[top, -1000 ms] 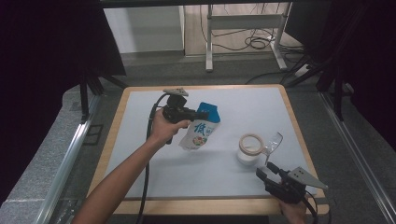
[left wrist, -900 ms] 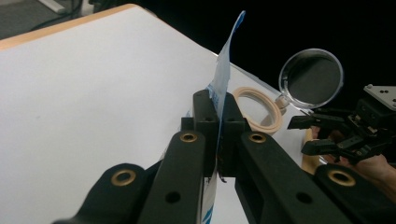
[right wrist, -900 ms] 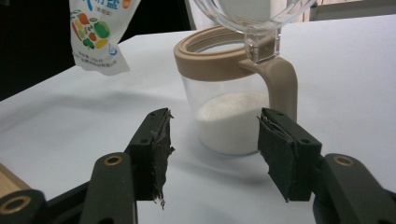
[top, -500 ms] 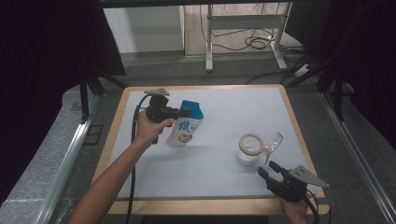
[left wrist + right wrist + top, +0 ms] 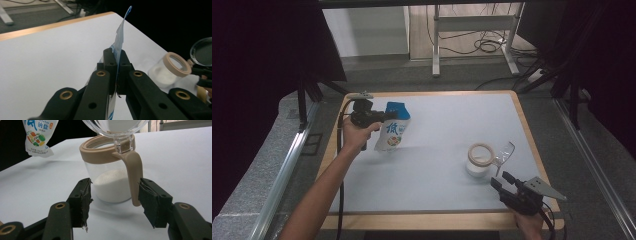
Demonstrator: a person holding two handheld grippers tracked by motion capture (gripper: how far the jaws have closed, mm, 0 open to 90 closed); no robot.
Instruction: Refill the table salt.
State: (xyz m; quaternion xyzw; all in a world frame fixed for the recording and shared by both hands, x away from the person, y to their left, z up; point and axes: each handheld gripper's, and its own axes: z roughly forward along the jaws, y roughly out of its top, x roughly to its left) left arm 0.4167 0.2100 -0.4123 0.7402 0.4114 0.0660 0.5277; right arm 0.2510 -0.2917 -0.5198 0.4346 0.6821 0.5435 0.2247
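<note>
A blue and white salt bag [image 5: 393, 127] hangs above the left part of the white table [image 5: 442, 190], and my left gripper [image 5: 384, 117] is shut on its top edge. In the left gripper view the bag's thin edge [image 5: 119, 40] sticks up from between the closed jaws. A clear jar [image 5: 478, 159] with a tan rim and an open flip lid [image 5: 507, 150] stands at the right, with white powder [image 5: 113, 185] inside. My right gripper [image 5: 501, 181] rests open just in front of the jar. In the right gripper view its tan handle [image 5: 133, 175] stands beyond the spread jaws, apart from them.
The table has a wooden rim [image 5: 432, 220]. Black curtains hang at both sides. A metal frame [image 5: 472, 35] and cables [image 5: 487, 47] lie on the floor beyond the far edge. Bare table surface lies between the bag and the jar.
My left gripper has carried the bag leftward, away from the jar, toward the table's left edge. The right gripper and the jar have stayed where they were.
</note>
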